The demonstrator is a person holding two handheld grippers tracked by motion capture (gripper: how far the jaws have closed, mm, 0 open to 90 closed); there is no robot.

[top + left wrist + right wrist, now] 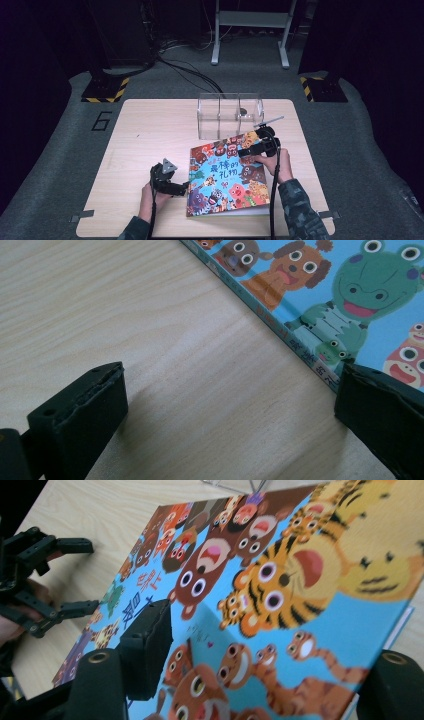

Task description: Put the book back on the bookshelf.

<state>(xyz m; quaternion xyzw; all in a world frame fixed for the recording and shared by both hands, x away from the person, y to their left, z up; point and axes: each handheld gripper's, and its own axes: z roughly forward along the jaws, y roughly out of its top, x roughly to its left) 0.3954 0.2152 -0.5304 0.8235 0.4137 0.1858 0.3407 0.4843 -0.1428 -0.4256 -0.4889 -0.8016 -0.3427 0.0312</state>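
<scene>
Lying flat on bench [150,130]: picture book [227,175] | spine edge sitting just ahead of left hand-held gripper [181,189], jaws apart, empty | right hand-held gripper [243,151] hovering over book's far corner, jaws parted, gripping nothing | long axis running away from person.

Bare table [145,130] left of book [227,175]; clear box [230,115] behind.

a clear plastic organiser [230,116] stands at twelve o'clock on the pale wooden table [145,135], split into compartments, a small dark thing in its right one. off the table, a yellow-and-black striped base [105,89] sits at ten o'clock, another [322,87] at two, cables [190,70] snaking across grey carpet.
</scene>
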